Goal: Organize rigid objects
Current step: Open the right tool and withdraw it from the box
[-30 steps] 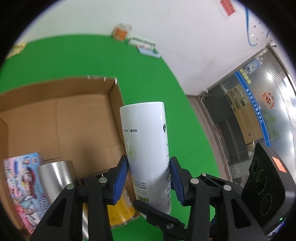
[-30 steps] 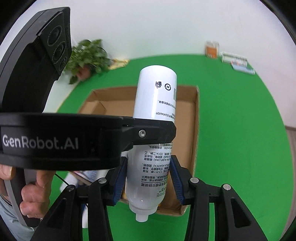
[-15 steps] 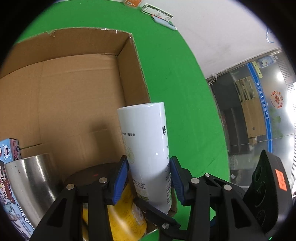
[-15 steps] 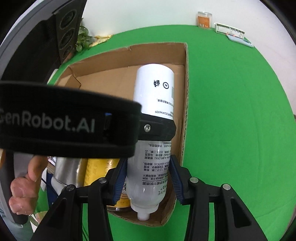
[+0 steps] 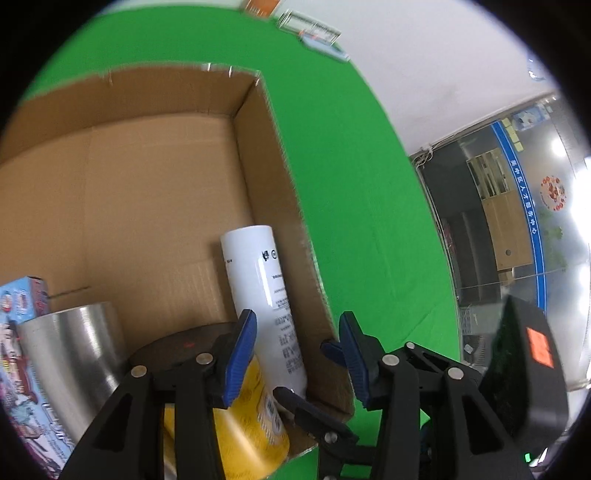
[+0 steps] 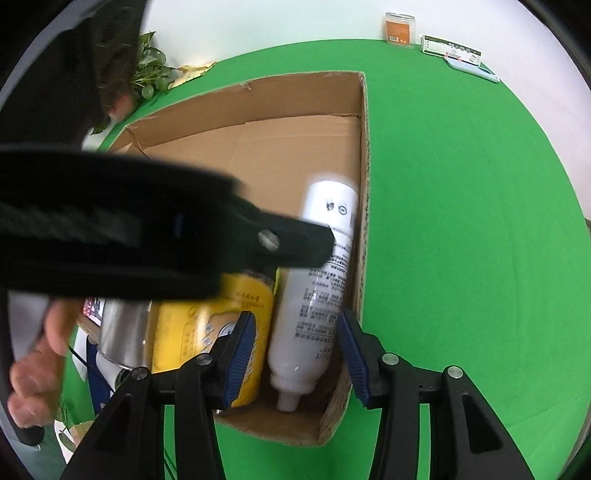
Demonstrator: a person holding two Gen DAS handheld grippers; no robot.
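The white bottle (image 5: pixel 258 280) (image 6: pixel 325 266) lies tilted in the cardboard box (image 5: pixel 273 166) (image 6: pixel 364 147), leaning on its right wall with the cap end toward me. My left gripper (image 5: pixel 297 332) hovers over the bottle's near end, open; cardboard shows between the bottle and the right pad. Around the bottle's lower part, the right gripper (image 6: pixel 293 332) has its jaws opening, with a gap on both sides. Beside the bottle stands a yellow can (image 5: pixel 255 424) (image 6: pixel 192 317). The left gripper's black finger (image 6: pixel 288 240) crosses in front of the bottle in the right wrist view.
A steel cup (image 5: pixel 70 343) (image 6: pixel 122 332) and a colourful carton (image 5: pixel 22 306) stand left of the can in the box. A hand (image 6: pixel 33 369) holds the left tool. An orange jar (image 6: pixel 399 29), a card holder (image 6: pixel 450 48) and a plant (image 6: pixel 147 70) line the green table's (image 6: pixel 461 221) far edge.
Both grippers sank toward the box with the bottle. The bottle left the pads and now rests in the box against the right wall. The right jaws have widened.
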